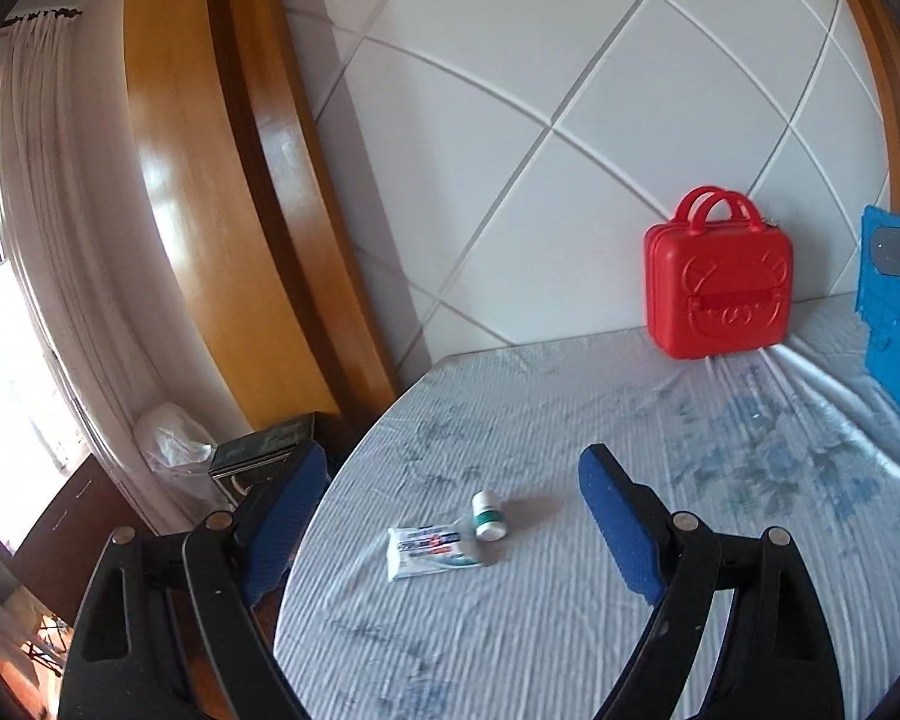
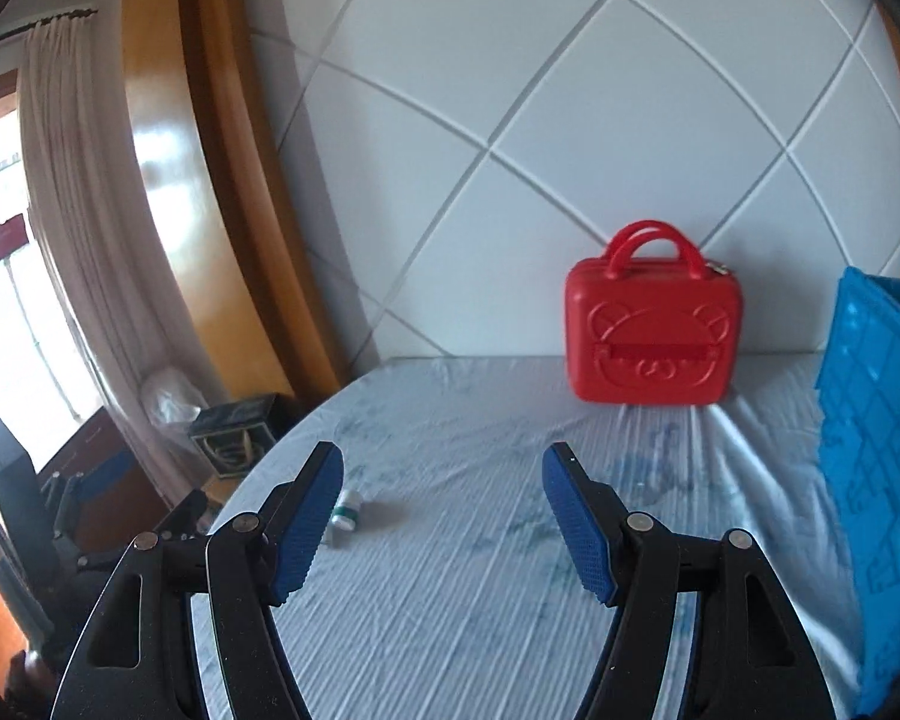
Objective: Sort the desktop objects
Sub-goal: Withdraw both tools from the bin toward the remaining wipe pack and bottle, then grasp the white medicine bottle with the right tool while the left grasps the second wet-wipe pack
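Observation:
A small white bottle with a green band (image 1: 489, 516) lies on the striped bed sheet (image 1: 570, 630) beside a flat white toothpaste tube (image 1: 429, 551). My left gripper (image 1: 450, 468) hovers open above and in front of them, nothing between its blue pads. A red hard case with handles (image 1: 717, 285) stands upright against the white headboard. In the right wrist view the same bottle (image 2: 348, 510) peeks out beside the left finger of my right gripper (image 2: 441, 462), which is open and empty. The red case (image 2: 654, 333) stands further back.
A blue plastic crate (image 2: 876, 480) stands at the right edge of the bed, also seen in the left view as a blue crate (image 1: 897, 312). A wooden frame (image 1: 210, 210), curtain (image 1: 42, 210) and a dark box on a bedside stand (image 2: 234, 426) lie left of the bed.

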The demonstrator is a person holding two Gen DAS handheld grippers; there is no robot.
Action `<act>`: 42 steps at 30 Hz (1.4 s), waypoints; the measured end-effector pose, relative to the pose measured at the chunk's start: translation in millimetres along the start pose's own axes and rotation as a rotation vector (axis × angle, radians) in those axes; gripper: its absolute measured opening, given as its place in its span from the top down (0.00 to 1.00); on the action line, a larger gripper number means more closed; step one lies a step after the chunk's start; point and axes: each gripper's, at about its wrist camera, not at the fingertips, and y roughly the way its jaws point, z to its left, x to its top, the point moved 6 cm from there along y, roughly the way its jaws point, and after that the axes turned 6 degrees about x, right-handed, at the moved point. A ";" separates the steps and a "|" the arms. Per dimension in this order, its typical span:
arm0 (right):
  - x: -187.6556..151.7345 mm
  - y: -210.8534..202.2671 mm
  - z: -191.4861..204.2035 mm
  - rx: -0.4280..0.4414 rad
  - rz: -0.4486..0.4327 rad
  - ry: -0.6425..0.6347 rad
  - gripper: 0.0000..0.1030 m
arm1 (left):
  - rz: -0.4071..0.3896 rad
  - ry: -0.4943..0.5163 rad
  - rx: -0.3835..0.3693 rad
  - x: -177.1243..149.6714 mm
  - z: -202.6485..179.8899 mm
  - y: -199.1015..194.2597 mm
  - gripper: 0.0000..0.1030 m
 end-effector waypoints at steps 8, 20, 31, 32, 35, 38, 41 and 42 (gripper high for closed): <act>-39.5 125.2 41.4 0.058 0.197 -0.070 0.32 | 0.107 0.039 0.010 -54.3 39.0 57.3 0.16; -86.5 272.2 72.2 0.054 0.430 -0.042 0.34 | 0.173 0.230 -0.247 -95.1 42.8 149.2 0.16; -141.8 392.2 75.8 -0.029 0.611 0.013 0.52 | 0.196 0.339 -0.492 -116.5 27.4 234.0 0.16; -144.8 399.6 77.1 -0.018 0.628 0.013 0.52 | 0.201 0.348 -0.516 -119.4 24.6 238.9 0.16; -153.3 418.3 79.2 -0.025 0.665 -0.007 0.52 | 0.212 0.398 -0.587 -126.8 13.9 248.5 0.16; -162.2 433.1 78.2 -0.033 0.708 -0.018 0.52 | 0.216 0.452 -0.659 -131.4 1.5 252.8 0.16; -166.1 440.9 80.9 -0.044 0.719 -0.067 0.52 | 0.216 0.518 -0.722 -135.4 -10.3 259.0 0.16; -166.5 442.6 83.2 -0.053 0.720 -0.098 0.53 | 0.216 0.533 -0.741 -136.1 -13.3 261.6 0.16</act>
